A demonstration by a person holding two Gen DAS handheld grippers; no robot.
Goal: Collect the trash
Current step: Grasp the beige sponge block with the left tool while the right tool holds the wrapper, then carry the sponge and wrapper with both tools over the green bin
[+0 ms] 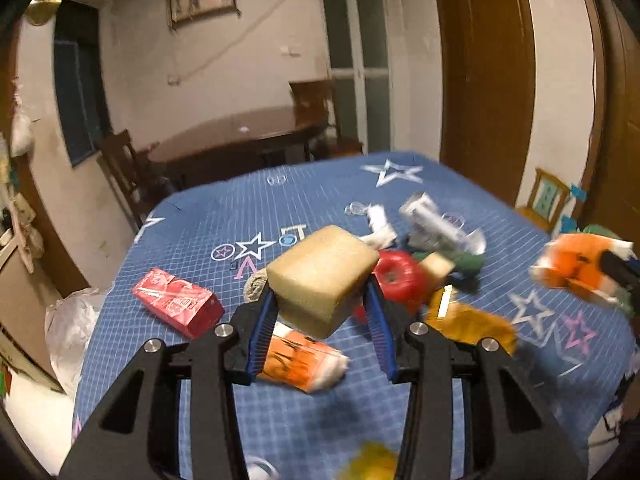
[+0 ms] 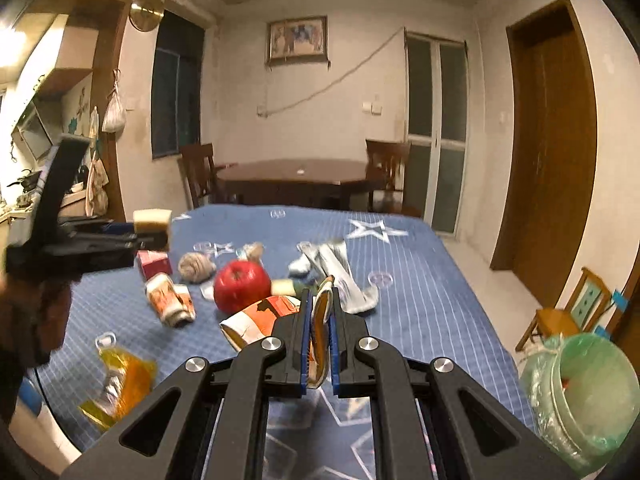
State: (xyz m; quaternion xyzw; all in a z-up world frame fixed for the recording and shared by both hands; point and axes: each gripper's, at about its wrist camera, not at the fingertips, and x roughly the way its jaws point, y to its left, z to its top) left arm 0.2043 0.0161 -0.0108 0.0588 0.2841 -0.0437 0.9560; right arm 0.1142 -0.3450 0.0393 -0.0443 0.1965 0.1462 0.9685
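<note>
My left gripper (image 1: 321,290) is shut on a tan sponge block (image 1: 322,276) and holds it above the blue star-print tablecloth (image 1: 224,208). The right wrist view shows that gripper (image 2: 150,236) from the side at the left, with the sponge (image 2: 152,218) at its tip. My right gripper (image 2: 321,300) is shut on the flattened wall of an orange-and-white paper cup (image 2: 256,320), lifted off the cloth. In the left wrist view this cup (image 1: 576,266) is blurred at the right edge.
On the cloth lie a red carton (image 1: 178,308), another orange cup (image 1: 304,360), a red apple (image 2: 242,286), a yellow wrapper (image 2: 120,380), a yarn ball (image 2: 196,266) and white wrappers (image 1: 436,224). A green-lined bin (image 2: 588,396) stands at the right, a white bag (image 1: 68,320) at the left.
</note>
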